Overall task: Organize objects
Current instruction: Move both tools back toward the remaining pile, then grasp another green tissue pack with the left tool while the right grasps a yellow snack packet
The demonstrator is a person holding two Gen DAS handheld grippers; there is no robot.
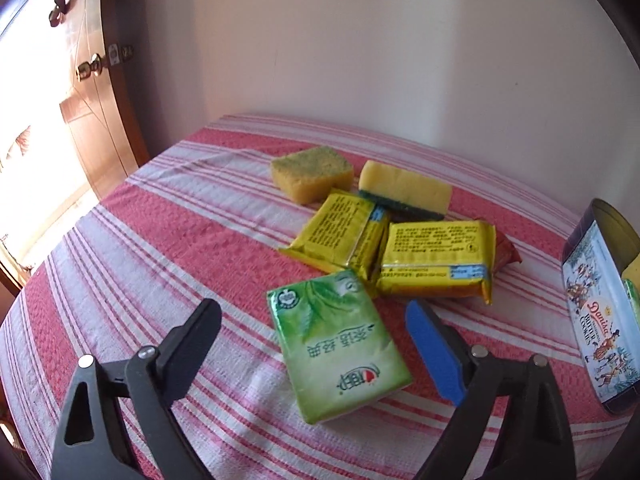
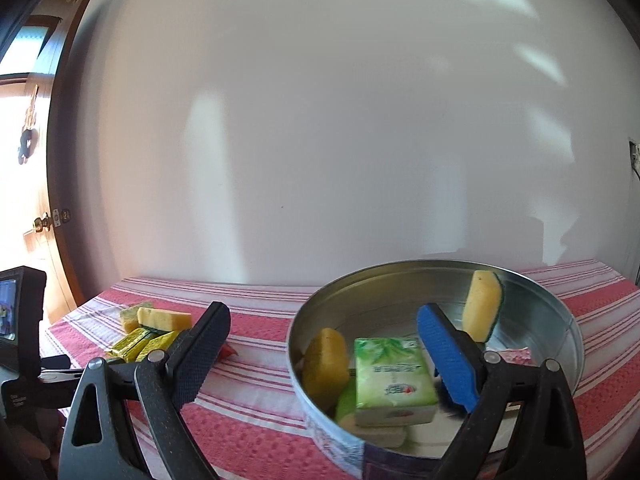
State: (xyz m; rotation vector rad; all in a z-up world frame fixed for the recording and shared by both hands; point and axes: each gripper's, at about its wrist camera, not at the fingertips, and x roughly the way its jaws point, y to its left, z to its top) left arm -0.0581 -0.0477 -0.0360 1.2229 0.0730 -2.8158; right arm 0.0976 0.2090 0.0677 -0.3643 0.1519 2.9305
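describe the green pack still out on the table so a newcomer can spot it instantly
On the red-striped tablecloth, left of the cookie tin, lies a loose cluster. The green tissue pack lies flat at its near edge, between the open left tongs: the only green pack among yellow packs and sponges.

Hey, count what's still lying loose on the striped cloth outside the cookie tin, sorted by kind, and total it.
Yellow sponges with a scrubbing side: 2
Yellow foil packets: 2
Green tissue pack: 1
Total: 5

On the bench (image 1: 140, 240): tissue pack (image 1: 340, 344) nearest, two wrapped packets (image 1: 384, 248) behind it, two sponges (image 1: 312, 172) farther back, tin (image 1: 600, 320) at right holding sponges and tissue packs.
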